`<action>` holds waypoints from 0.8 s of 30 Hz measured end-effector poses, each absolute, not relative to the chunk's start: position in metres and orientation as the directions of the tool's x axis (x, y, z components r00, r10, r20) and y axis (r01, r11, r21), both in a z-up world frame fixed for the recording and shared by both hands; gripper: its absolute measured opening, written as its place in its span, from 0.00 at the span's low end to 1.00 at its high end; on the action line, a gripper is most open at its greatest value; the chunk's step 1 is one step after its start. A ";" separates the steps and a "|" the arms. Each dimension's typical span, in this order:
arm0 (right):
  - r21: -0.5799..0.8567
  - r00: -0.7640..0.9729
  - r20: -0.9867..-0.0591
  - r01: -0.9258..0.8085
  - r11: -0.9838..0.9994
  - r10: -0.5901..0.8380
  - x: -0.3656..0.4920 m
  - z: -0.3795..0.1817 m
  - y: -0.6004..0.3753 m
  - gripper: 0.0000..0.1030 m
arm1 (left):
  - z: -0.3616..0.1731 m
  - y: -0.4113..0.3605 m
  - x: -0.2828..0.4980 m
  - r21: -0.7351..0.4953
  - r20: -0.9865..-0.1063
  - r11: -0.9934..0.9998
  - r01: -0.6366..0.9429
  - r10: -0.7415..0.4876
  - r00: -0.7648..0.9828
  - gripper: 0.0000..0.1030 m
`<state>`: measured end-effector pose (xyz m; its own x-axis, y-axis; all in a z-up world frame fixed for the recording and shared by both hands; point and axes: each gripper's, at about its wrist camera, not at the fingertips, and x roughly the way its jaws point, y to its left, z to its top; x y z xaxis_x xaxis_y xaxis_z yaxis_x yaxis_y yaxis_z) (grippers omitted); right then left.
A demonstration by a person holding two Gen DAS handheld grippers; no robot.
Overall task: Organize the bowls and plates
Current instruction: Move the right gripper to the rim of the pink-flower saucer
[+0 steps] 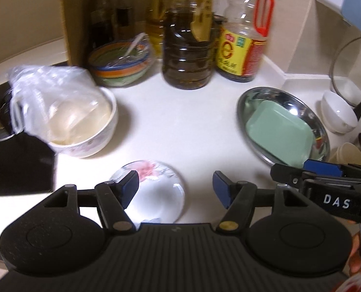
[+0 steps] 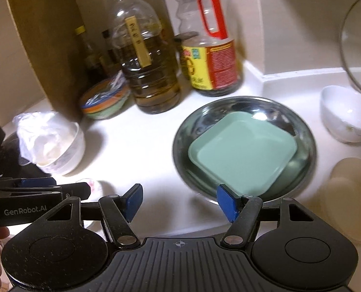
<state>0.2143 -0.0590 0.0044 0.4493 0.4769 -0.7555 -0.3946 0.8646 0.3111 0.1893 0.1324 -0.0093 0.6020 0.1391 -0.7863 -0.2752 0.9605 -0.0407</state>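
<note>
A small white saucer with a pink flower print (image 1: 156, 189) lies on the white counter just under my open left gripper (image 1: 176, 189); its left finger overlaps the saucer's rim. A steel plate (image 1: 302, 104) (image 2: 302, 126) holds a square green plate (image 1: 277, 133) (image 2: 241, 153). My right gripper (image 2: 179, 202) is open and empty, its right finger at the steel plate's near rim. A white bowl (image 1: 338, 114) (image 2: 345, 119) lies tilted at the right. A white bowl covered with a plastic bag (image 1: 83, 126) (image 2: 58, 150) stands at the left.
Oil and sauce bottles (image 1: 187, 48) (image 2: 151, 73) and a striped bowl (image 1: 122, 65) (image 2: 105, 102) stand at the back by a brown board (image 2: 41, 48). A glass lid (image 1: 350, 73) leans at the right. Paper cups (image 2: 350, 194) lie at the right. A black stove (image 1: 15, 165) is at the left.
</note>
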 end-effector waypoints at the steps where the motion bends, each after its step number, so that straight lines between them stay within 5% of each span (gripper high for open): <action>1: 0.317 0.443 -0.756 -0.396 0.862 0.482 0.215 0.004 -0.058 0.65 | -0.009 0.135 0.186 -0.038 -0.787 0.957 -0.287 0.148 0.599 0.65; 24: 0.318 0.336 -0.778 -0.517 0.794 0.531 0.200 -0.019 -0.008 0.65 | -0.027 0.177 0.143 -0.025 -0.820 0.897 -0.440 0.234 0.522 0.66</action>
